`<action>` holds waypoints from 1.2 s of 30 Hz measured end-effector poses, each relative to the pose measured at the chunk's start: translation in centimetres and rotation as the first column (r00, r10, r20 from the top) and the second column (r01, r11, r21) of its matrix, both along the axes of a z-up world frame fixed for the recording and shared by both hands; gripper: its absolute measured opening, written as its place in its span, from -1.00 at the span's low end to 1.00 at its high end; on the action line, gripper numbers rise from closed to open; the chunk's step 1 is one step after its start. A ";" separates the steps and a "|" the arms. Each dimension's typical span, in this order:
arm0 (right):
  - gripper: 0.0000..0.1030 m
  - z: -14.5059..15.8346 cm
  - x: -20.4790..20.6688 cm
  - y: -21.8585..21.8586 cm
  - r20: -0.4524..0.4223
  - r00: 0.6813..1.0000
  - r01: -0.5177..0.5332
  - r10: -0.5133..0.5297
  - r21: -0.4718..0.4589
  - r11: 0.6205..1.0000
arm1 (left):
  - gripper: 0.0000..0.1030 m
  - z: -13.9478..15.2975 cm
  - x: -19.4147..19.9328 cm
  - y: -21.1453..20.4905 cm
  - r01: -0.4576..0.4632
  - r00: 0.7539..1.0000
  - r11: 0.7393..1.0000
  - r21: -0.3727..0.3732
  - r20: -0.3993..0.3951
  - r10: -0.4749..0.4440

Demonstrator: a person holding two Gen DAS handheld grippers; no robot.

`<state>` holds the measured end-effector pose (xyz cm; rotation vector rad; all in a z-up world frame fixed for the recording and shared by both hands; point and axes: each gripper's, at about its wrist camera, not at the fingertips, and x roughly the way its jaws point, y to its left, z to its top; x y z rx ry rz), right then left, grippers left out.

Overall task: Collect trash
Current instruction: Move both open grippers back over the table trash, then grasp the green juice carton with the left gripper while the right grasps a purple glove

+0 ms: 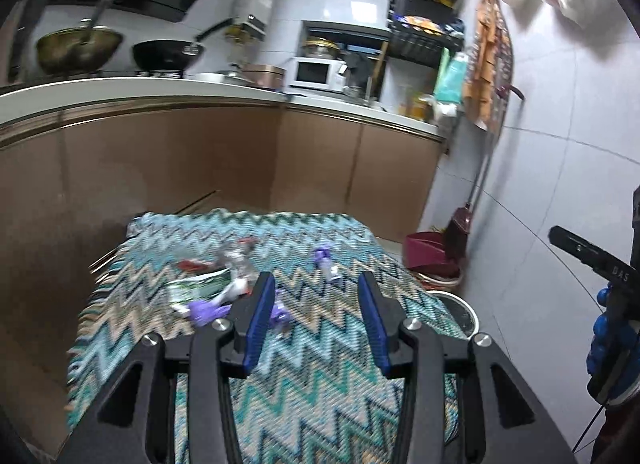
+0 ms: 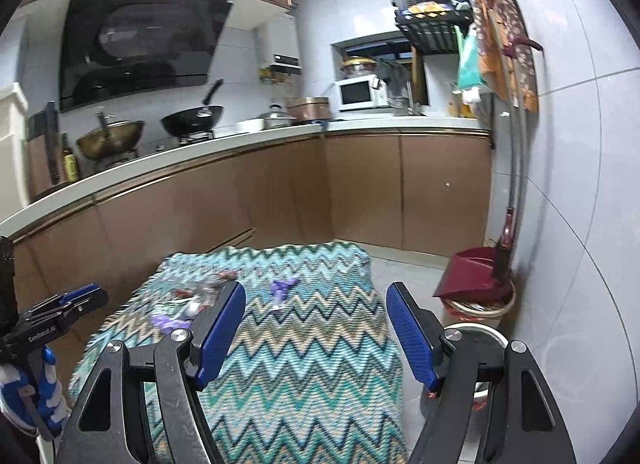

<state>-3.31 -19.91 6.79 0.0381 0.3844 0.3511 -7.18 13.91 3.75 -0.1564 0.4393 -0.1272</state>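
Observation:
Trash lies on a table under a zigzag cloth (image 1: pixel 320 344): a green-white wrapper (image 1: pixel 200 288), clear crumpled plastic (image 1: pixel 236 260), purple wrappers (image 1: pixel 204 310) and a small purple piece (image 1: pixel 325 258). My left gripper (image 1: pixel 316 324) is open and empty just short of the pile. My right gripper (image 2: pixel 316 340) is open and empty over the cloth (image 2: pixel 300 364), with the trash (image 2: pixel 200 296) ahead to its left and the purple piece (image 2: pixel 282 290) in front. The left gripper also shows in the right wrist view (image 2: pixel 76 300).
A round metal bin (image 1: pixel 456 312) stands on the floor right of the table, also in the right wrist view (image 2: pixel 476 336). A red dustpan (image 2: pixel 476 272) and broom lean on the tiled wall. Brown kitchen cabinets (image 2: pixel 280 191) with woks and a microwave stand behind.

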 end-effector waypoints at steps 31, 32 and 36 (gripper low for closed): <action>0.37 -4.9 8.4 7.2 -0.157 0.962 -0.227 0.224 0.000 0.974 | -0.03 -9.9 7.7 13.3 -0.146 0.955 0.981 -0.124 -0.277 0.107; 0.37 -5.4 9.1 7.7 -0.172 0.958 -0.235 0.230 -0.007 0.972 | -0.03 -10.2 8.5 13.5 -0.138 0.954 0.984 -0.113 -0.282 0.102; 0.37 -7.3 11.6 9.6 -0.226 0.942 -0.258 0.249 -0.011 0.966 | 0.02 -10.8 12.0 14.7 -0.061 0.957 0.992 -0.115 -0.290 0.025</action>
